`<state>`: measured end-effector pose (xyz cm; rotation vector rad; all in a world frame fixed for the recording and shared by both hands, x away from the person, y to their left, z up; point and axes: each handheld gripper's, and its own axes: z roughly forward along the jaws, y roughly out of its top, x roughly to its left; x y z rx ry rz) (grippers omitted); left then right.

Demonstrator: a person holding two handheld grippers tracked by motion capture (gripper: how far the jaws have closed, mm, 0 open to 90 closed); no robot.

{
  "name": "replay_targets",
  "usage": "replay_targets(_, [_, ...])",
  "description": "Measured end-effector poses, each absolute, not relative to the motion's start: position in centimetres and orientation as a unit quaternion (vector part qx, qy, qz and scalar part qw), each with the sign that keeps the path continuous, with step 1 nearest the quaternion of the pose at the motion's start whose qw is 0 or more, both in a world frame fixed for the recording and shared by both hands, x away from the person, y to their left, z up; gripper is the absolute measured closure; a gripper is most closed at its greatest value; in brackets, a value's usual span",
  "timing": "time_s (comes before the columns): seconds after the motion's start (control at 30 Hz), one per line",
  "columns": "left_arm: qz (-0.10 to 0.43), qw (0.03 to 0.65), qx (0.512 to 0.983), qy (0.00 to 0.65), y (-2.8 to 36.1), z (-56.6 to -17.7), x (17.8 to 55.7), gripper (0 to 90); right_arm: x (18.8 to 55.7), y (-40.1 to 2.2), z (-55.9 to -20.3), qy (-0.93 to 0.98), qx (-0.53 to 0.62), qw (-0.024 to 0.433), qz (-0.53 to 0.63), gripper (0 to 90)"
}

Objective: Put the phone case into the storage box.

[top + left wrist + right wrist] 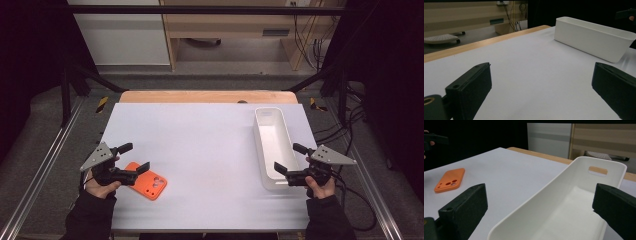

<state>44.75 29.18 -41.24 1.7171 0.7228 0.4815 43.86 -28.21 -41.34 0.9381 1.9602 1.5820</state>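
An orange phone case (pixel 150 186) lies flat on the white table (pixel 200 135), camera holes up, near the front left. My left gripper (pixel 136 156) hovers open just left of it and slightly above. In the left gripper view the open gripper (pixel 541 85) has only bare table between its jaws. A long white bin (pixel 272 145) stands empty at the right. My right gripper (pixel 287 157) is open at the bin's near end. In the right gripper view the open gripper (pixel 540 207) looks along the bin (pixel 564 202), with the phone case (pixel 450 180) far left.
A wooden strip (pixel 207 96) runs along the table's far edge, with cabinets and cables beyond. Metal frame rails (pixel 45 160) flank both sides. The bin (pixel 594 37) crosses the upper right of the left gripper view.
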Motion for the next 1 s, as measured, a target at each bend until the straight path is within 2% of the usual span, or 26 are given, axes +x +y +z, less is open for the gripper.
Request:
replay_targets(0.7, [0.198, 0.56, 0.742, 0.311, 29.32, -41.21, 44.27, 2.3, 43.83, -28.18, -41.33, 0.711, 0.341, 0.224, 0.572, 0.5])
replay_targets(1.0, [0.196, 0.538, 0.753, 0.325, 29.77, -41.49, 44.03, 5.4, 43.83, -28.15, -41.35, 0.712, 0.341, 0.224, 0.572, 0.5])
